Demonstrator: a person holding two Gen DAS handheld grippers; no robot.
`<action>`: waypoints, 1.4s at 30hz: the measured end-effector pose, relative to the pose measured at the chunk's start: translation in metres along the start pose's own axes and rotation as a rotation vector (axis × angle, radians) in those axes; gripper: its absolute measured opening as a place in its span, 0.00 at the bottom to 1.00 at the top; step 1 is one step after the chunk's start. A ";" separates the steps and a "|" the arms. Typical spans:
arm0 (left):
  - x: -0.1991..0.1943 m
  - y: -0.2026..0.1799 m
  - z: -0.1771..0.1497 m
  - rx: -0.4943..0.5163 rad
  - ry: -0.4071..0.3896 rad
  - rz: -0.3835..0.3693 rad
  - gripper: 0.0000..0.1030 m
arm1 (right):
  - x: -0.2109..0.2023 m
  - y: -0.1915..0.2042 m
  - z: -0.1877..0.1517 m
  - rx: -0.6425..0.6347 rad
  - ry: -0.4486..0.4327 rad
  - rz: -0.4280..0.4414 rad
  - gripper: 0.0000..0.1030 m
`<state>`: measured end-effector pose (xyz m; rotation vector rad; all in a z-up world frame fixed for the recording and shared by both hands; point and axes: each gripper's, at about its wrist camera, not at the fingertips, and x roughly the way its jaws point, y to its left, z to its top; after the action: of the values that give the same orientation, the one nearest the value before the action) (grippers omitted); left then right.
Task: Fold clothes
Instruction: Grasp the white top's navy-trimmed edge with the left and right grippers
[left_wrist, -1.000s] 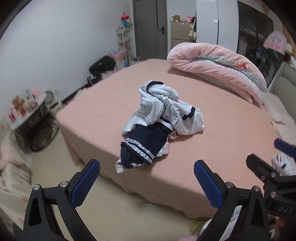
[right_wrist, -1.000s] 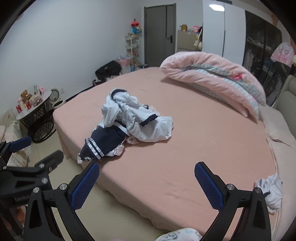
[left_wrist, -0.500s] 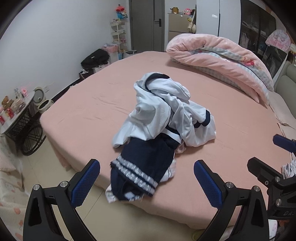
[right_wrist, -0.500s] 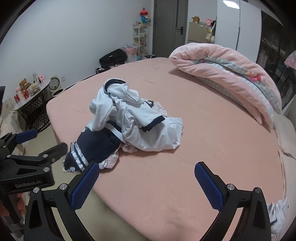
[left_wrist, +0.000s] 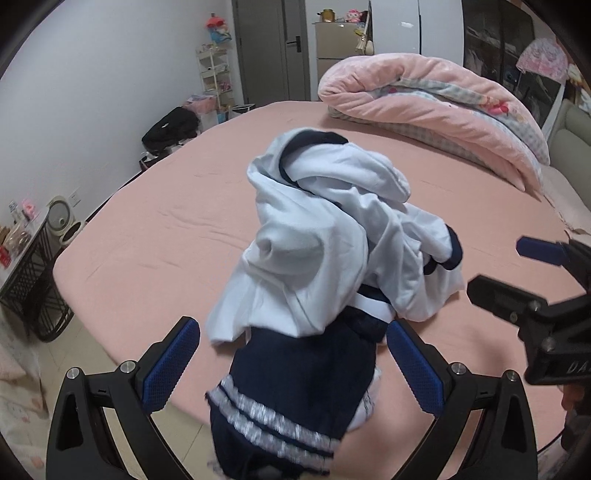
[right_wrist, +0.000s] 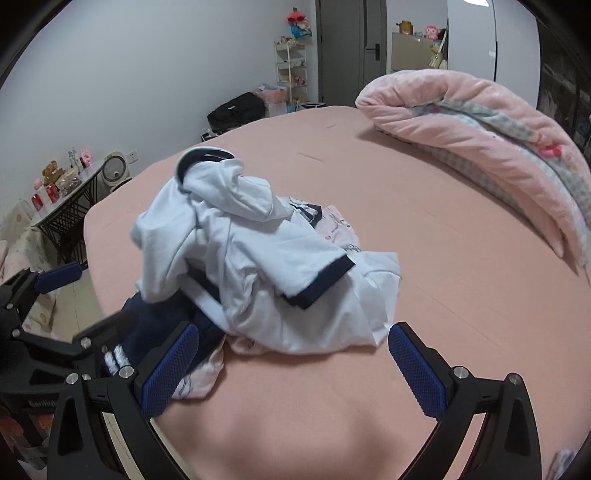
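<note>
My left gripper (left_wrist: 291, 365) is spread wide over the navy skirt (left_wrist: 295, 384) at the near edge of the bed (left_wrist: 155, 236), holding nothing. My right gripper (right_wrist: 293, 369) is equally wide and empty, just short of the crumpled white top (right_wrist: 258, 266) heaped over the skirt.

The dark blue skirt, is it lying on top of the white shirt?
No, the white shirt is heaped over the dark blue skirt, whose striped hem pokes out at the bed's edge.
</note>
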<state>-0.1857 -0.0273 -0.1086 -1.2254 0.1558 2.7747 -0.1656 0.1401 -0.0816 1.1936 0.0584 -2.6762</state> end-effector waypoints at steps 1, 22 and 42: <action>0.006 0.000 0.001 0.003 0.004 -0.001 1.00 | 0.005 -0.001 0.002 0.002 -0.010 0.016 1.00; 0.047 -0.016 0.012 -0.033 0.016 -0.021 0.48 | 0.072 -0.013 0.015 0.088 0.008 0.143 0.93; 0.040 -0.005 0.016 -0.138 -0.019 -0.097 0.07 | 0.080 -0.005 0.012 0.092 0.031 0.250 0.09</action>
<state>-0.2235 -0.0183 -0.1273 -1.2012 -0.0957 2.7515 -0.2270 0.1296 -0.1331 1.1820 -0.1981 -2.4662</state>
